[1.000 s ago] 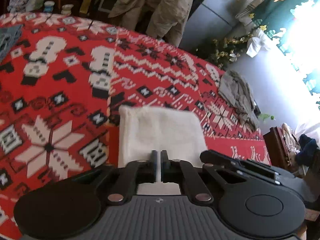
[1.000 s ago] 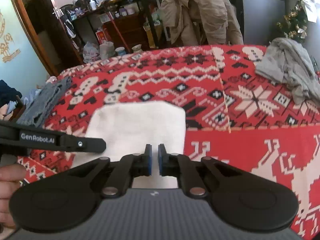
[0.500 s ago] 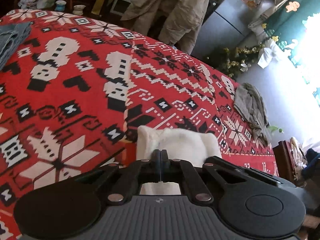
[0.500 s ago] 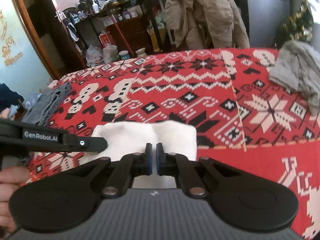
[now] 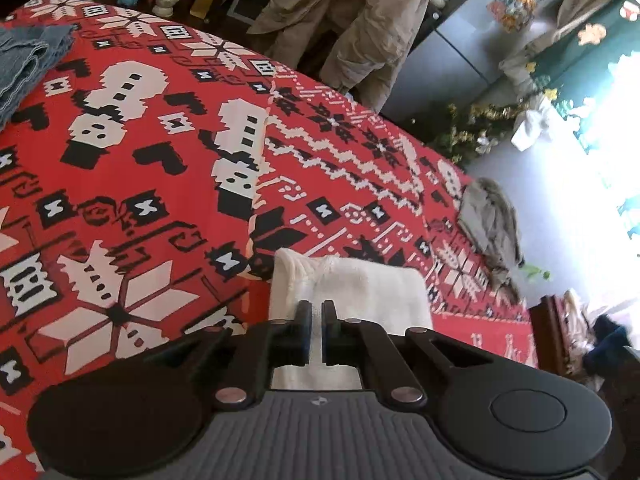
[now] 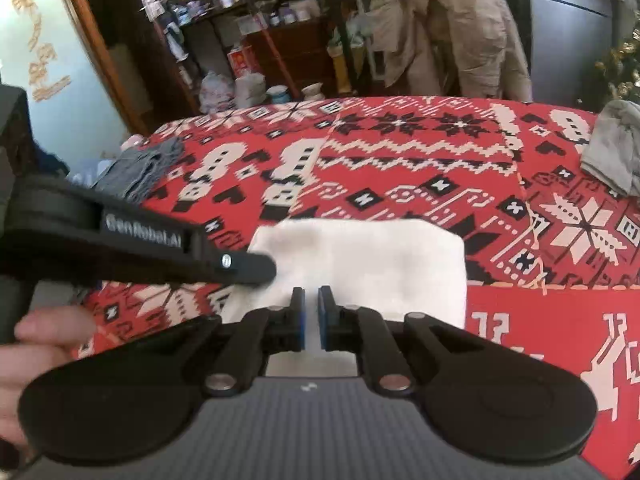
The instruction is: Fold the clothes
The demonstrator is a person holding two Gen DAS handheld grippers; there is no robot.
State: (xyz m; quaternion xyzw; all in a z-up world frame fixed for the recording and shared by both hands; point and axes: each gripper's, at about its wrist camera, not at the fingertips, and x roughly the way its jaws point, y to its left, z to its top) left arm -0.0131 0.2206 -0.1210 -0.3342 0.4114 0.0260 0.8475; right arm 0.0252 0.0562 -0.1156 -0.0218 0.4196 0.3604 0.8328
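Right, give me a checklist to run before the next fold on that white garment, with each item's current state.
1. White garment lies flat on the red patterned cloth: ok.
2. Left gripper released, jaws slightly apart over the garment: ok.
3. Right gripper released, narrow gap showing: ok.
4. Garment edges squared: cannot tell, its near edge is hidden behind the grippers.
5. Grey garment lies apart from the fold area: ok.
6. Blue-grey garment lies apart too: ok.
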